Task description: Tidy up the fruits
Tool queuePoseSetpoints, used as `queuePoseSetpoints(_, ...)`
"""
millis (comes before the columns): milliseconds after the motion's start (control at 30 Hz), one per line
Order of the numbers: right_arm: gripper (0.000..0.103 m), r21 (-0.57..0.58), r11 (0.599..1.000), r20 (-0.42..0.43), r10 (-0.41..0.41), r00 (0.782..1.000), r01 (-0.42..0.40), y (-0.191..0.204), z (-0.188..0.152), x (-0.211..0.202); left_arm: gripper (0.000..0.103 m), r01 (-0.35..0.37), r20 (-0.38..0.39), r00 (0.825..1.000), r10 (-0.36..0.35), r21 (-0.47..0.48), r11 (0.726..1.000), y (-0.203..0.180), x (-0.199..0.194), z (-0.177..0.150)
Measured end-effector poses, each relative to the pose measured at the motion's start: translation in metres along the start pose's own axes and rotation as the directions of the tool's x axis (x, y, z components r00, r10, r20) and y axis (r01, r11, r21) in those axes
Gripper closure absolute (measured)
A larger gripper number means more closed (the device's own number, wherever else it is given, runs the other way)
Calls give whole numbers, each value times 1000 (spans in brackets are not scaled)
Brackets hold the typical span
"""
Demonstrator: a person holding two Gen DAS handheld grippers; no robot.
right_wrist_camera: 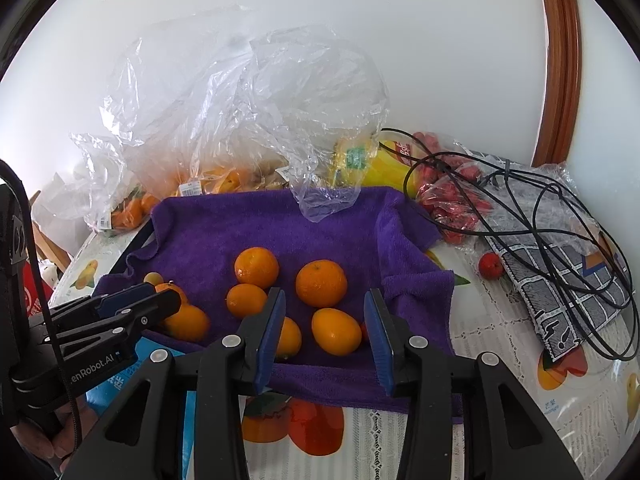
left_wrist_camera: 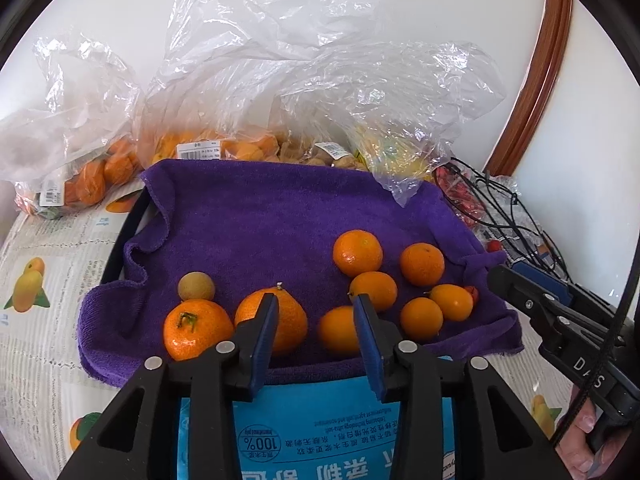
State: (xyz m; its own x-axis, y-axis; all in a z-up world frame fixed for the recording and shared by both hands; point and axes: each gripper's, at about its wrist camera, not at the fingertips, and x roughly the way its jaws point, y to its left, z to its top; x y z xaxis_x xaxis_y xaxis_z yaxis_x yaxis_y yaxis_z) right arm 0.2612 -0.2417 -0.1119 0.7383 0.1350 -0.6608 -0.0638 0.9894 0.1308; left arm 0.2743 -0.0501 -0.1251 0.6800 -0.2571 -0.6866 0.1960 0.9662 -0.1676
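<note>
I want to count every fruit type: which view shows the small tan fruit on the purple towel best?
The left wrist view: the small tan fruit sits unobstructed behind a mandarin. In the right wrist view it is a sliver, far left, partly hidden behind the left gripper.

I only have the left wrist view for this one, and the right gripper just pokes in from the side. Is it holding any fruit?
Observer: No. The right gripper is open and empty; an oval orange fruit lies on the purple towel between its fingers, pads clear of it.
Operator: What sits under the black cables?
Observer: A grey patterned packet in clear plastic, lying flat on the tablecloth.
</note>
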Motion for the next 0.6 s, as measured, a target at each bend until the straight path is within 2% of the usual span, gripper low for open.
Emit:
queuePoseSetpoints(267, 60, 0, 1000, -3, 7, 1000, -7, 1, 0, 1, 50, -33, 22, 999, 33, -21, 999, 6, -11, -5)
queuePoseSetpoints(467, 60, 11, 999, -24, 36, 999, -36, 2, -1, 6, 46, -48, 42, 998, 48, -23, 999, 10, -21, -7)
queuePoseSetpoints(600, 60, 1, 1000, -19, 25, 1000, -25, 5, -3, 5, 43, -73, 47, 996, 73, -8, 997, 10, -24, -9)
